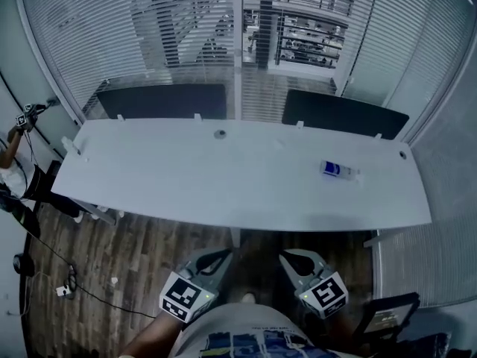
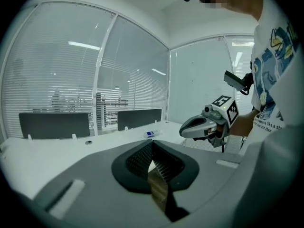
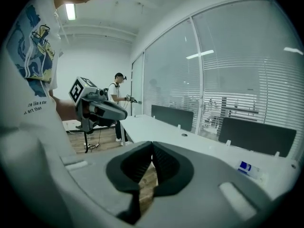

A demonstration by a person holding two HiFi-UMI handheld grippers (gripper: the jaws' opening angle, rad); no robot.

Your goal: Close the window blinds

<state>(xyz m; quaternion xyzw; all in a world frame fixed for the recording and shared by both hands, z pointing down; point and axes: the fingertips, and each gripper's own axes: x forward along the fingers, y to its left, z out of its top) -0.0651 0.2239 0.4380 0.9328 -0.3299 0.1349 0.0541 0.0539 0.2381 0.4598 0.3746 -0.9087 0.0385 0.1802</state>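
claws (image 1: 223, 254) (image 1: 286, 256) closed; blinds' (image 1: 89, 43) foot behind screens (image 1: 160, 101)

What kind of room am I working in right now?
Most likely an open-plan office: a long white desk with dark grey divider screens along its far edge, and white slatted window blinds running behind it.
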